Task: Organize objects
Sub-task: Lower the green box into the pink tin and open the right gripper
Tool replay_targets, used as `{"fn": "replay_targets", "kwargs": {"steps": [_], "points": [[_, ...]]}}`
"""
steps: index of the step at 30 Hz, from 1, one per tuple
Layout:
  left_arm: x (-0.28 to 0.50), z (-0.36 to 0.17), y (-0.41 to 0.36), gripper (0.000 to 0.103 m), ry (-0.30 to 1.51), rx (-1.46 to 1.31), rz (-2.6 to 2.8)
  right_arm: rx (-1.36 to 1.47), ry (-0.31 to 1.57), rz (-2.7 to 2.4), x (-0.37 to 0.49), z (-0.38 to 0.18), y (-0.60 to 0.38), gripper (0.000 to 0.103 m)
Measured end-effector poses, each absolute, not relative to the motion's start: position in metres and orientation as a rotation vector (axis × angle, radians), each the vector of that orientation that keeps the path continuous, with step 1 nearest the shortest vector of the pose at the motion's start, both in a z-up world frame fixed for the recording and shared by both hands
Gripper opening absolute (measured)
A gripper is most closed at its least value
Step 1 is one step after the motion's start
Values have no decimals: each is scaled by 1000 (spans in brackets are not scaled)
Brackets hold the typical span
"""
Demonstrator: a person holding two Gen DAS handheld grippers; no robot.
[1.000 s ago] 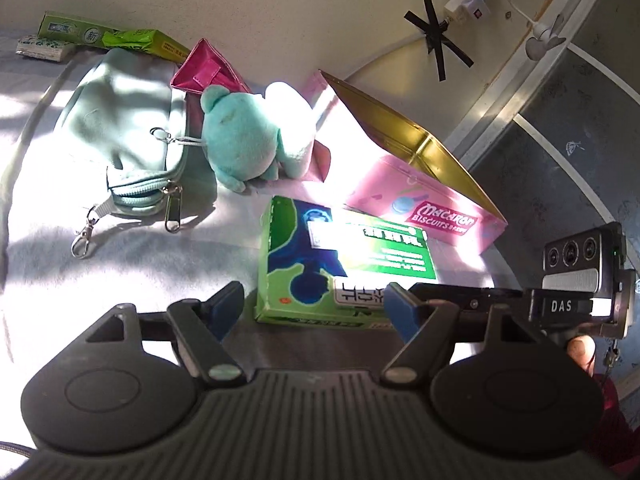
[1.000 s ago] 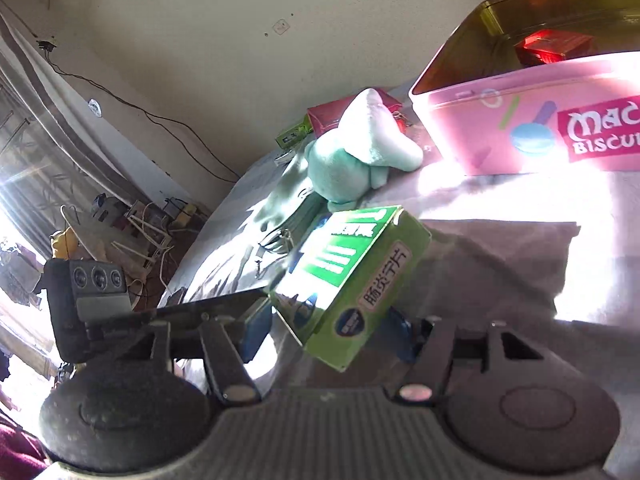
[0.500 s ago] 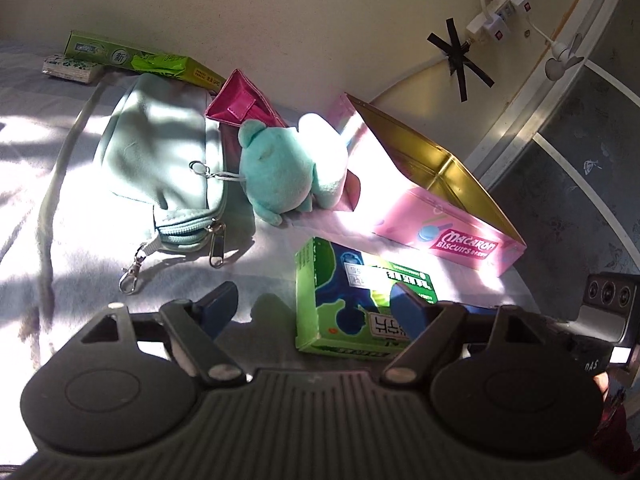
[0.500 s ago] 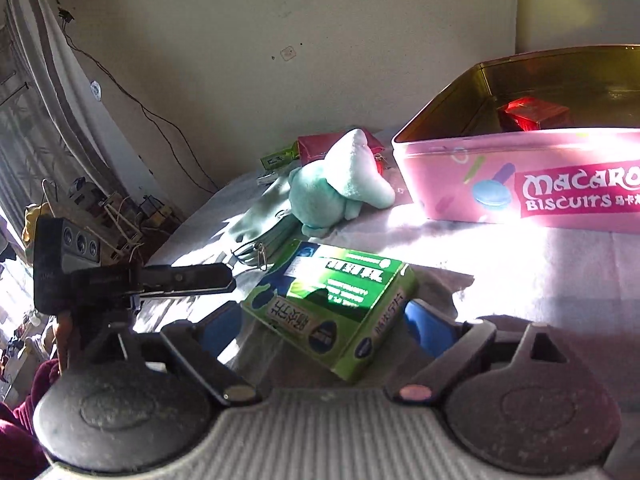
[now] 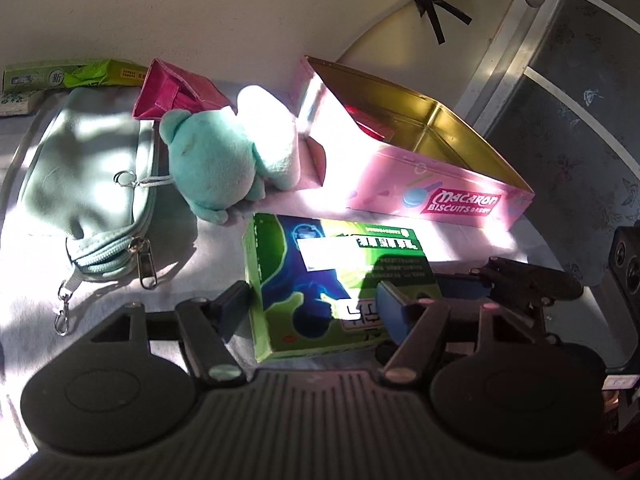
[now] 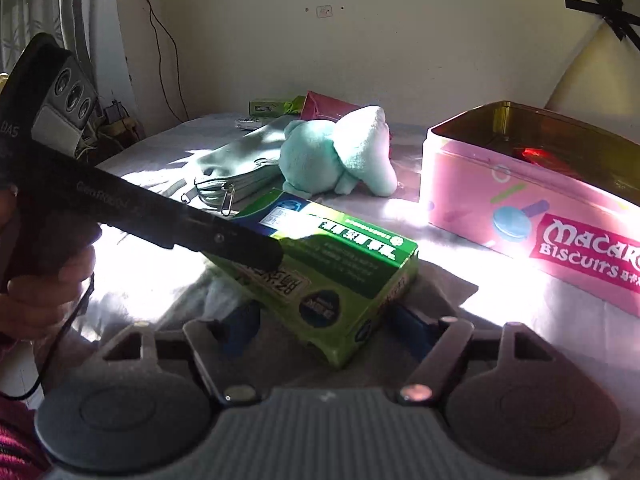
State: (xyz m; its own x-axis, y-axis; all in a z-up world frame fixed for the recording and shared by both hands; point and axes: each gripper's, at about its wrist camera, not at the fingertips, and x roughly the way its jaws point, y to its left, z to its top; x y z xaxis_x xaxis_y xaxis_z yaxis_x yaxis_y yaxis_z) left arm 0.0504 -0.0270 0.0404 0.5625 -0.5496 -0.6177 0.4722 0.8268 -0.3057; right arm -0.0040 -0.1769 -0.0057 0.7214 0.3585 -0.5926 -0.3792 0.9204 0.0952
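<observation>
A green and blue medicine box [image 5: 332, 284] lies flat on the grey cloth; it also shows in the right wrist view [image 6: 332, 264]. My left gripper [image 5: 314, 308] is open, one finger at the box's left side and one over its right end. My right gripper [image 6: 324, 322] is open, its blue pads either side of the box's near corner. The open pink Macaron biscuit tin [image 5: 432, 196] stands behind the box, with a red packet [image 6: 536, 154] inside.
A teal plush toy [image 5: 224, 160] lies left of the tin. A mint zip pouch [image 5: 88, 188] lies further left. A magenta pouch [image 5: 176, 94] and green packets [image 5: 72, 76] sit by the wall. The table edge runs at the right.
The right gripper let the tilted box down flat onto the cloth and opened. The left gripper moved forward, so its fingers now flank the box.
</observation>
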Motion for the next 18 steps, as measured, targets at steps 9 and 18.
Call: {"fn": "replay_targets", "kwargs": {"steps": [9, 18], "points": [[87, 108, -113, 73, 572, -25, -741, -13, 393, 228, -4, 50, -249, 74], [149, 83, -201, 74, 637, -65, -756, 3, 427, 9, 35, 32, -301, 78]]}}
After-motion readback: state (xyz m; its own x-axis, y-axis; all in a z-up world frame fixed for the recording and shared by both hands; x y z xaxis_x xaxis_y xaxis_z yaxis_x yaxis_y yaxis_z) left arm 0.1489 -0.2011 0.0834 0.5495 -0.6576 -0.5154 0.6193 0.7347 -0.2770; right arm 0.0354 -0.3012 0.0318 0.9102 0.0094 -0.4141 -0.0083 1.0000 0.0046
